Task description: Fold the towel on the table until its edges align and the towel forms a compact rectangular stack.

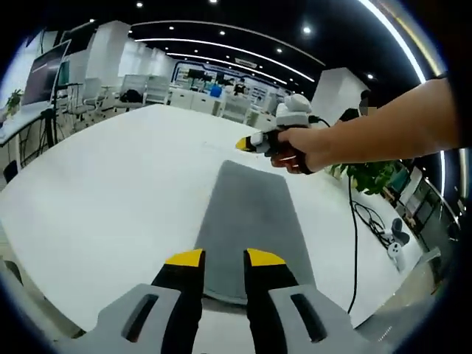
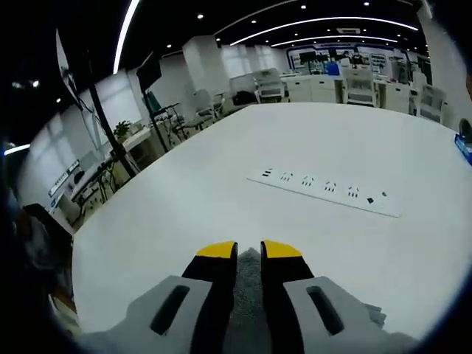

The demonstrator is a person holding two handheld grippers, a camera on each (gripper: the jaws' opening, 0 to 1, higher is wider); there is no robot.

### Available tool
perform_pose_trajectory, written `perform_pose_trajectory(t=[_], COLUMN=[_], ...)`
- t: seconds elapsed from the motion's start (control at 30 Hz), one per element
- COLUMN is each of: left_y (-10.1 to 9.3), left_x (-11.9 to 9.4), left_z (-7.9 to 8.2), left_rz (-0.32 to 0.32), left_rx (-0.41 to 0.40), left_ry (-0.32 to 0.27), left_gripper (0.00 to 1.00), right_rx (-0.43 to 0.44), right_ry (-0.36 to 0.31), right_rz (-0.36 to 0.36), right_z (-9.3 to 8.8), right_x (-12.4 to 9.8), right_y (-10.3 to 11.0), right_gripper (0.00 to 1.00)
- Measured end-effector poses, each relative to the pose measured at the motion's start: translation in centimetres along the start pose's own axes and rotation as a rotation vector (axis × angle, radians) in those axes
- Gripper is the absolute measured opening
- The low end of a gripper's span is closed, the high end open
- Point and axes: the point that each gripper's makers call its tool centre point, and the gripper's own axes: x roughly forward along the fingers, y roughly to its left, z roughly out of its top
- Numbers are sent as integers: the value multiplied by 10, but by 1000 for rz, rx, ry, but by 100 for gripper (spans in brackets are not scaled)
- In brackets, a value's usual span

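- The setting is a large open-plan office with a dark ceiling, curved strip lights and round spot lamps; desks, chairs and monitors stand in the background of both views.
- The work surface is a broad white table point(image 1: 110, 199), bare over most of its area.
- A grey towel point(image 1: 251, 225) lies flat on the table in the left gripper view, a long narrow strip running away from the camera toward the far side. Its edges look straight and its near end reaches down between the left gripper's jaws.
- The left gripper point(image 1: 224, 257), black with yellow tips, sits at the near end of the towel. Its 2 jaws stand a narrow gap apart with towel showing between them; I cannot tell whether they pinch the cloth.
- The right gripper point(image 1: 248, 144) appears at the far end of the towel in the left gripper view, held by a person's hand point(image 1: 304, 149) on a bare forearm. Its yellow tip points across the table, just above the towel's far edge.
- In the right gripper view, grey towel fabric shows in the slim gap between the 2 yellow-tipped jaws; whether they clamp it cannot be confirmed.
- A white power strip point(image 2: 324, 192) with several sockets lies flat on the table, well apart from the right gripper.
- A green potted plant point(image 1: 372, 175) and a black cable point(image 1: 352, 236) show beyond the table's edge.
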Motion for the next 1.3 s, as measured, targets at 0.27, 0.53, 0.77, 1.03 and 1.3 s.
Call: perform_pose_trajectory(t=[0.27, 0.53, 0.77, 1.03, 1.3], left_y=[-7, -12, -13, -14, -11], left_x=[2, -1, -2, -4, -5], left_z=[-4, 0, -1, 1, 12], left_rz=[-24, -28, -30, -33, -34], left_rx=[-16, 17, 36, 65, 97], left_ry=[31, 17, 16, 16, 2], left_gripper=[21, 22, 23, 25, 27], right_rx=[0, 18, 19, 28, 30], right_ry=[-12, -34, -47, -48, -58], right_rz=[-9, -24, -21, -18, -5], right_z=[6, 16, 19, 17, 14], right_x=[-9, -18, -28, -41, -58], right_y=[-5, -14, -15, -19, -18], right_gripper=[11, 14, 19, 28, 47])
